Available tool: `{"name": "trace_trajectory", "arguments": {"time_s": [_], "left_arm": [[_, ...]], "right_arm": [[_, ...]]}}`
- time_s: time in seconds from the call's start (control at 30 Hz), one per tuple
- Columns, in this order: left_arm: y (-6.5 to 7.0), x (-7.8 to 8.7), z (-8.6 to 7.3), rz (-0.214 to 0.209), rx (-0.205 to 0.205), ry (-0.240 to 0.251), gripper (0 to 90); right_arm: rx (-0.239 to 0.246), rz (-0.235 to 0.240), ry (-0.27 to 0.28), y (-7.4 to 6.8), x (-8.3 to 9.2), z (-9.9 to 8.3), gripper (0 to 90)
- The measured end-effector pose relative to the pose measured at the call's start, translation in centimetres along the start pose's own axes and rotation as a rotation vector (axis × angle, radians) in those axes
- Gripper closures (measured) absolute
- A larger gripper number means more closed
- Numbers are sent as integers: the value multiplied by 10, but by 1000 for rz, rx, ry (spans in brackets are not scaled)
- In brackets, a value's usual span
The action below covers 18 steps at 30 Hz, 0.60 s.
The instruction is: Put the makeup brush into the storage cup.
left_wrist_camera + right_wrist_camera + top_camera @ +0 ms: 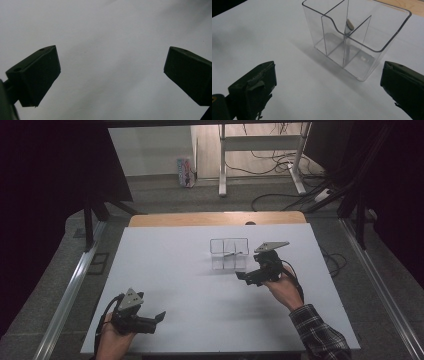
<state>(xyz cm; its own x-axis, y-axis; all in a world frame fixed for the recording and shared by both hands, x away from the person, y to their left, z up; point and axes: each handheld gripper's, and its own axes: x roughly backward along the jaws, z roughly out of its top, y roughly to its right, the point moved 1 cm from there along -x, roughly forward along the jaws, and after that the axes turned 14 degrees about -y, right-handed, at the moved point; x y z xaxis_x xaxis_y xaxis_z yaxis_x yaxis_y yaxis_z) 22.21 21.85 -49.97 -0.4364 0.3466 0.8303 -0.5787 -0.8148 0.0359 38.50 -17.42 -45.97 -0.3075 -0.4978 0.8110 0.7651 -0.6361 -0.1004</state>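
Observation:
A clear plastic organizer (229, 254) with several compartments stands upright on the white table (175, 270), right of centre. A slim grey stick (349, 24) leans inside one compartment, its tip against a divider. My right gripper (246, 277) hovers just in front of the organizer's near right corner, open and empty. In the right gripper view the organizer (352, 37) stands ahead of my open right gripper (328, 72), apart from it. My left gripper (156, 320) is near the table's front left, open with nothing in it. In the left gripper view my left gripper (111, 60) hangs over bare white table (110, 30).
A wooden strip (215, 218) runs along the table's far edge. Beyond it, on the floor, are a white desk frame (260, 160), loose cables (285, 167) and a small patterned box (185, 172). Metal rails (70, 290) flank the table.

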Motion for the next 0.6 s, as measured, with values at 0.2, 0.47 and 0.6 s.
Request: {"name": "trace_trajectory", "arguments": {"time_s": [0.2, 0.47, 0.6], "left_arm": [[0, 0, 0, 0, -2, -1, 11], [-1, 1, -1, 1, 1, -1, 10], [-1, 0, -1, 0, 1, -4, 9]], "right_arm": [[0, 1, -7, -1, 0, -5, 0], [-3, 7, 5, -3, 5, -10, 0], [-4, 9, 7, -3, 8, -13, 0]]}}
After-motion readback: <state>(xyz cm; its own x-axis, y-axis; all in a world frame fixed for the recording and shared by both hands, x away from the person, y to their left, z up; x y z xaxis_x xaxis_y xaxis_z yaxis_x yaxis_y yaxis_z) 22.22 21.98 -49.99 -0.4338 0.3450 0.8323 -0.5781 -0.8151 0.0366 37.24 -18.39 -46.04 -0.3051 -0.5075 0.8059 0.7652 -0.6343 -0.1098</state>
